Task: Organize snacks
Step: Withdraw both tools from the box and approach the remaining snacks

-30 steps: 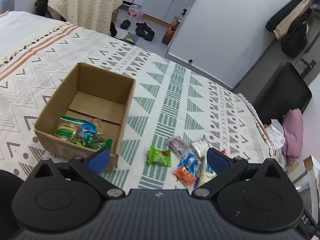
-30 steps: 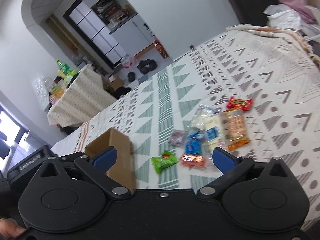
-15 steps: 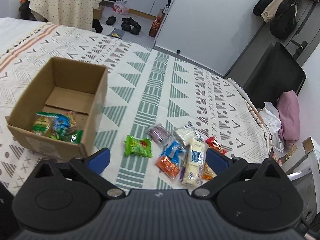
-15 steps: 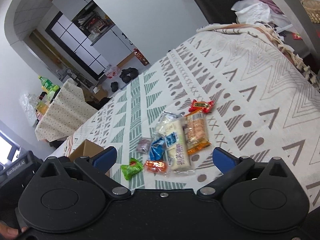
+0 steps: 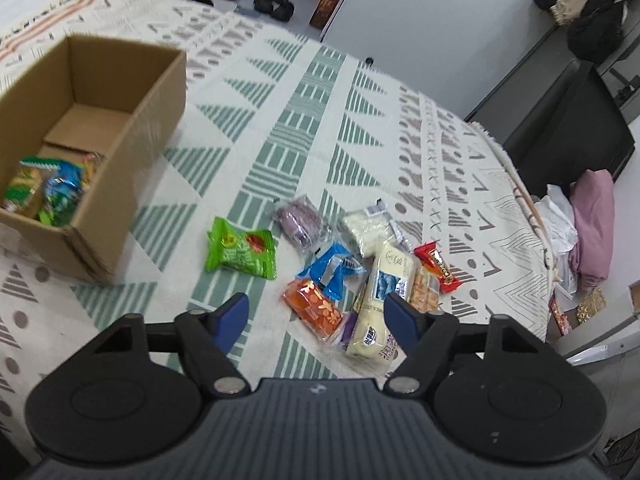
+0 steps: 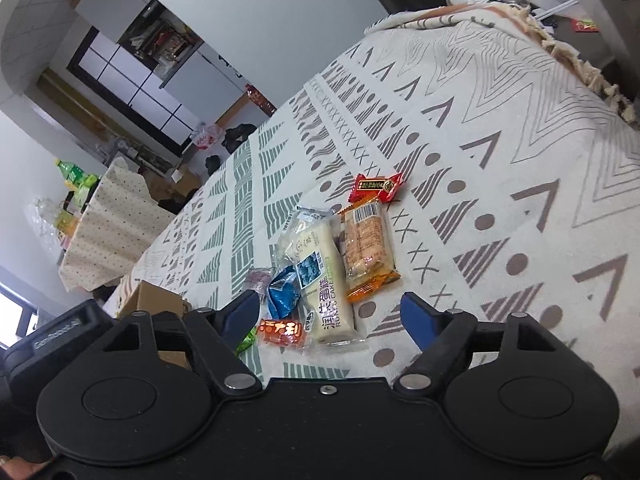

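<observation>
Snack pile [image 5: 360,276] loose mid-bedspread [image 5: 304,128], cardboard box [image 5: 132,148] toward left edge; left gripper [image 5: 316,316] and right gripper [image 6: 330,312] closing, nothing gripped; risk: overlapping wrappers, double pickup or slip.

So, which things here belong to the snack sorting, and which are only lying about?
Belong to the job:
- cardboard box, some snacks already inside
- green packet
- blue packet
- orange packet
- long white cake
- small red candy

Just lying about:
- pink cloth
- shoes
- black suitcase
</observation>
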{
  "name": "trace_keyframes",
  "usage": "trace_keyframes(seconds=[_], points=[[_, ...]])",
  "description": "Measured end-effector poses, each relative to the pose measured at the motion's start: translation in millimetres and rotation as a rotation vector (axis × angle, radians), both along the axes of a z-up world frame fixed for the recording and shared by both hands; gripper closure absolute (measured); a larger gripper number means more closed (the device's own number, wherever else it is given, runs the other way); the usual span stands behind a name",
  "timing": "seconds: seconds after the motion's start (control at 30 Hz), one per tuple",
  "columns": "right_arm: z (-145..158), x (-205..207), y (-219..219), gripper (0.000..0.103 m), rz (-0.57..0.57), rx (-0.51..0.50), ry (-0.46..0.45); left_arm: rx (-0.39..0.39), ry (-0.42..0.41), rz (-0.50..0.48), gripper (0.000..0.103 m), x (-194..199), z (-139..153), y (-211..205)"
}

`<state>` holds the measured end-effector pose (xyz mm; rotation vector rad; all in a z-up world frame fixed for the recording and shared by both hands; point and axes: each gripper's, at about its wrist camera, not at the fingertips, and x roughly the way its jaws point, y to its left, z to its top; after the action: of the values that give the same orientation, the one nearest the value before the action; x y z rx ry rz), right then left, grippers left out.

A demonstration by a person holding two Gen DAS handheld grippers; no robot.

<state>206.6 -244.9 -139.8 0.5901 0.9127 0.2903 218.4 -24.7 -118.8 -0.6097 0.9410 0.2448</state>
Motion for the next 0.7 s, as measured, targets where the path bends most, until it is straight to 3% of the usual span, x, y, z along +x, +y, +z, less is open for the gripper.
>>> trace_keyframes(seconds=[0.27, 0.7], points=[[-22, 20, 11, 0.039, 0.022, -0.006, 0.055, -0.045, 0.058, 0.018, 0.046, 22, -34, -5], [-44, 36, 25, 0.043, 0.071, -0.023, 0.089, -0.071, 0.136, 0.035, 0.048, 49, -74, -14]])
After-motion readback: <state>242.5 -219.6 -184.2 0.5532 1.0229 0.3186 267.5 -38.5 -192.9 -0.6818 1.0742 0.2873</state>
